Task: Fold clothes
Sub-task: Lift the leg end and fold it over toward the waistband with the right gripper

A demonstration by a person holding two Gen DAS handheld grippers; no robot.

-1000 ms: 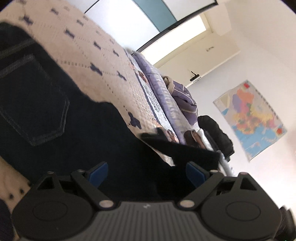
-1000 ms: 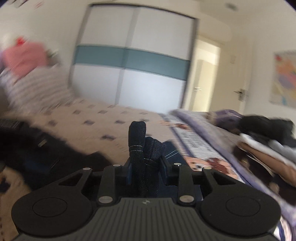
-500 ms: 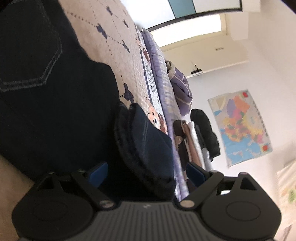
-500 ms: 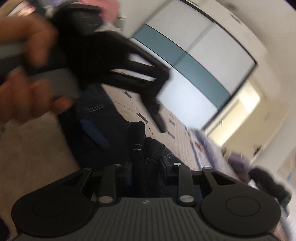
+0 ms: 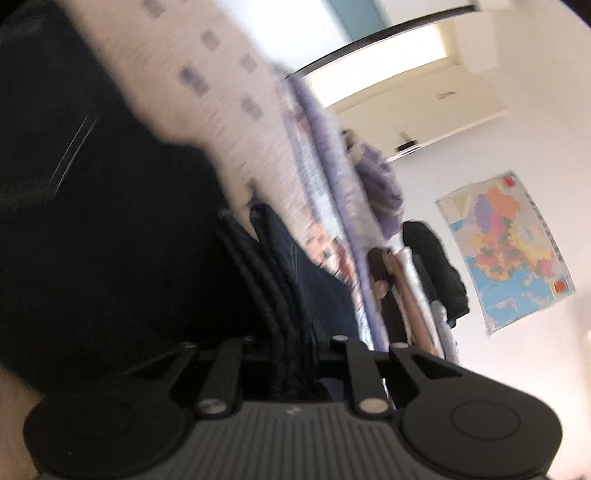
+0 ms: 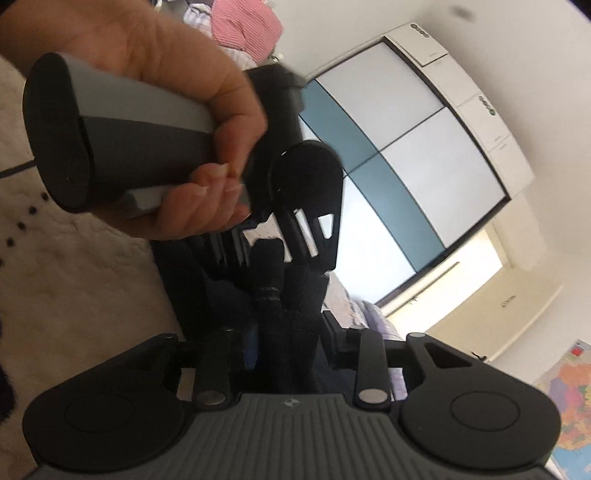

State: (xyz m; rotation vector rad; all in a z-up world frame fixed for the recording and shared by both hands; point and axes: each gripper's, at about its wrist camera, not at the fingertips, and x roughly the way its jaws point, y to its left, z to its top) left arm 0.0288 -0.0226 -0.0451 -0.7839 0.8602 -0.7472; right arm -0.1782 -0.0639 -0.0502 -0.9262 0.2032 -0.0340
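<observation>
Dark blue jeans (image 5: 110, 221) lie on a cream patterned bedspread (image 5: 229, 92). My left gripper (image 5: 291, 343) is closing, and its jaws pinch a bunched fold of the jeans. In the right wrist view, a hand (image 6: 166, 92) holds the left gripper (image 6: 295, 206) just beyond the same upright fold of jeans (image 6: 288, 295). That fold stands between the jaws of my right gripper (image 6: 290, 325). These jaws are opening, and their pads look slack on the cloth. The left view is blurred.
A stack of folded clothes (image 5: 432, 266) and a purple garment (image 5: 380, 184) lie along the bed's far edge. A wall map (image 5: 506, 251) hangs behind them. A white and teal wardrobe (image 6: 406, 147) stands past the bed, with a pink garment (image 6: 243, 26) at top left.
The left jaws were wide apart and have closed on the fold of jeans. The right gripper has rolled and come close under the left one, and its jaws have spread a little.
</observation>
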